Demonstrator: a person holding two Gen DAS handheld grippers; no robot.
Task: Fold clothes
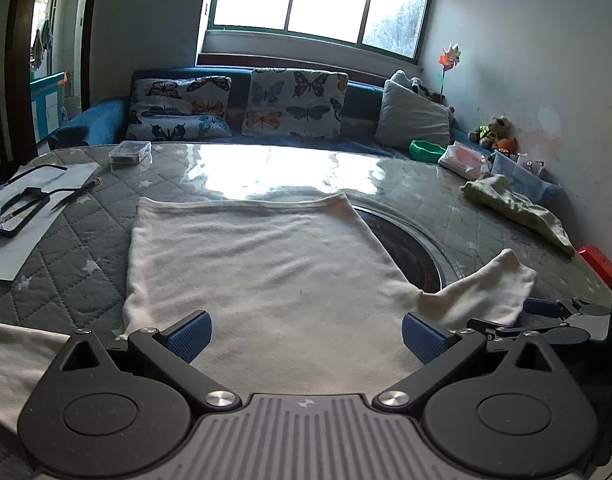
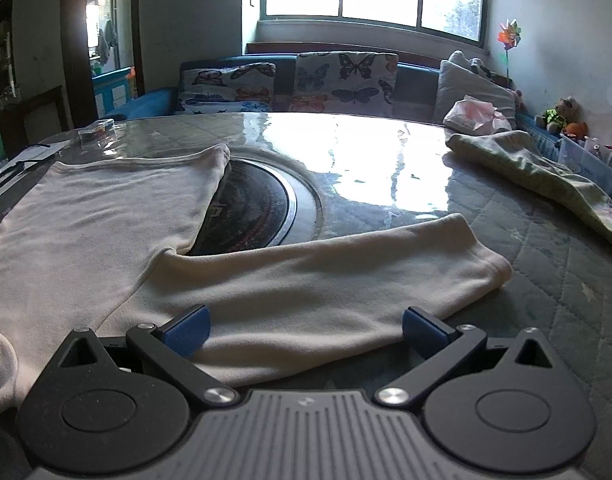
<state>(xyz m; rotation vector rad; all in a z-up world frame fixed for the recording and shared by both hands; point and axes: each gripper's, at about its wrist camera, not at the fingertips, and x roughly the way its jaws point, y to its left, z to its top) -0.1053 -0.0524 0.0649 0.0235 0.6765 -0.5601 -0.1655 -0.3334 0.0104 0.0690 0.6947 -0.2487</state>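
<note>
A cream long-sleeved shirt [image 1: 258, 264] lies flat on the quilted table, hem towards the window. Its right sleeve [image 2: 325, 276] stretches out to the right across the table. My left gripper [image 1: 306, 336] is open and empty, low over the shirt's near end. My right gripper [image 2: 306, 330] is open and empty, its fingers spread over the near edge of the right sleeve. The right gripper also shows at the right edge of the left wrist view [image 1: 553, 312], beside the sleeve cuff.
A round dark hob [image 2: 258, 204] is set into the table beside the shirt. A pale green garment [image 2: 537, 176] lies at the right. Glasses and paper [image 1: 22, 208] and a clear box [image 1: 130, 152] sit at the left. A sofa with cushions [image 1: 294, 104] stands behind.
</note>
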